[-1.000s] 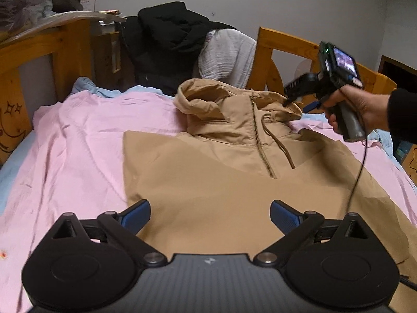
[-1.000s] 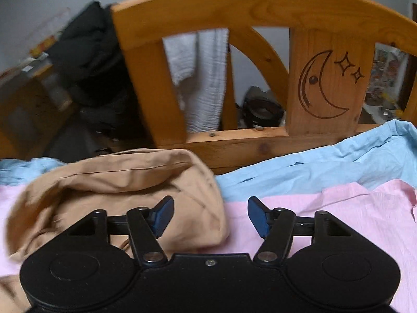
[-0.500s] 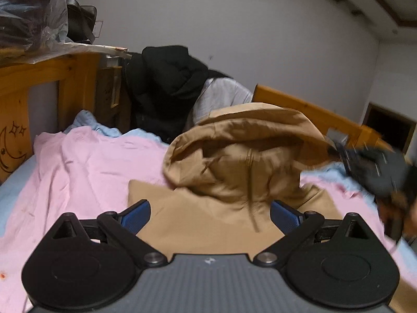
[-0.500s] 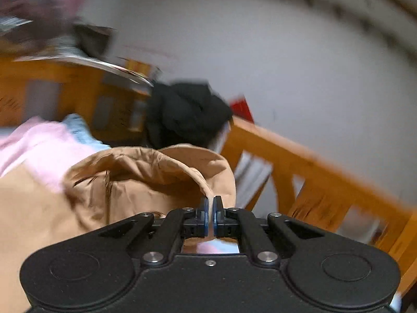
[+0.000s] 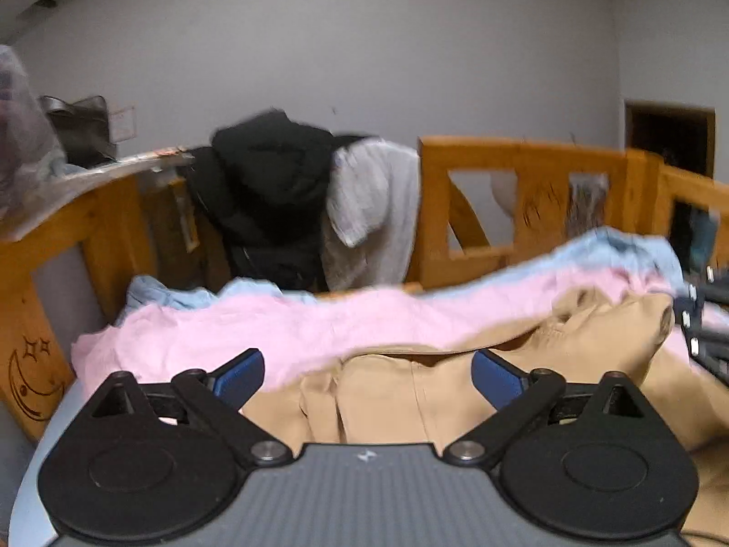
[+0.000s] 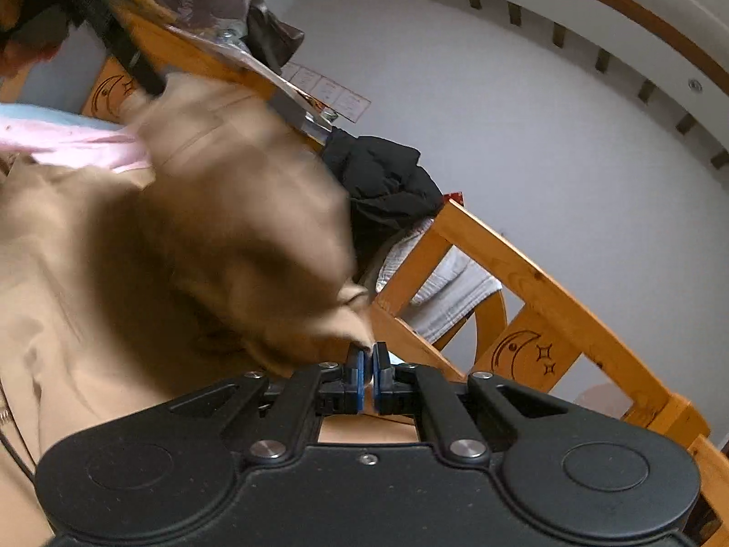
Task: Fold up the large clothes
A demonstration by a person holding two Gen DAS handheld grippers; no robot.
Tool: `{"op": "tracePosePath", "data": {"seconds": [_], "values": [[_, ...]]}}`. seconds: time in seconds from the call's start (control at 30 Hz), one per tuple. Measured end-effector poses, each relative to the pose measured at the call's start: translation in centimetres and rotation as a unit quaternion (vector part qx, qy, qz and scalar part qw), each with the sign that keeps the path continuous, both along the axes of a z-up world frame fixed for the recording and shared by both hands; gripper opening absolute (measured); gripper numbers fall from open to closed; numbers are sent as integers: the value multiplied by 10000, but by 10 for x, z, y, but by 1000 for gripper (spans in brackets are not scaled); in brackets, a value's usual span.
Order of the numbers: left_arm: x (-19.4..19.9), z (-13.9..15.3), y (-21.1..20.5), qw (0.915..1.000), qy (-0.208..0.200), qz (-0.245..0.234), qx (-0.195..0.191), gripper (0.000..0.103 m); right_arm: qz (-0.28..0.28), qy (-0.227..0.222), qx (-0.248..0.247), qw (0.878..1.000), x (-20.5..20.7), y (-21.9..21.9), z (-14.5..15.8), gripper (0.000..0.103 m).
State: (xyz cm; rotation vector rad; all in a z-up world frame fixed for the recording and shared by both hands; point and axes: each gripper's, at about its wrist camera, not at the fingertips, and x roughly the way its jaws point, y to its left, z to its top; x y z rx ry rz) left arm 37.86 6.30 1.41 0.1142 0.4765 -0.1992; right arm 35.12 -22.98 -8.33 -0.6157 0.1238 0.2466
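Barely started tbh: right gripper [image 6: 367,360] pinches the jacket's [image 6: 136,282] hood, left gripper [image 5: 367,376] wide and empty, folding all left.

Support: a wooden bed [image 5: 524,155] with moon-and-star carvings.
Bedding: a pink sheet [image 5: 282,328] lay over light blue bedding [image 5: 182,296].
On top: the tan hooded jacket [image 5: 410,392] lay on the pink sheet.

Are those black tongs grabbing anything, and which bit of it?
The right tongs pinch the tan hooded jacket by the edge of its hood. The left tongs stand open above the jacket and hold nothing.
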Motion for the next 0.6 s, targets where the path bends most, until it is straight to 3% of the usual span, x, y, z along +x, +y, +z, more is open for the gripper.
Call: {"op": "tracePosePath", "data": {"seconds": [0.1,0.2,0.3,0.37,0.5,0.53,0.6], "values": [[-13,-6,2,9974,303,-91,-641,98,26,53,15,10000,6,2,3,2],[-30,-19,16,9862,730,-45,-1488,99,73,56,-43,9999,7,0,3,2],[-27,-40,29,9745,1199,36,-1895,98,134,45,-70,9999,6,-2,5,2],[-15,-55,37,9611,1595,201,-2246,94,148,23,-102,9998,7,-1,6,2],[9,-79,54,9202,2217,497,-3187,85,120,39,-194,9997,9,-3,5,3],[11,-82,55,9138,2301,518,-3306,84,111,66,-234,9996,9,-3,4,5],[16,-87,52,9080,2471,527,-3343,66,85,216,-329,9992,11,-7,2,17]]}}
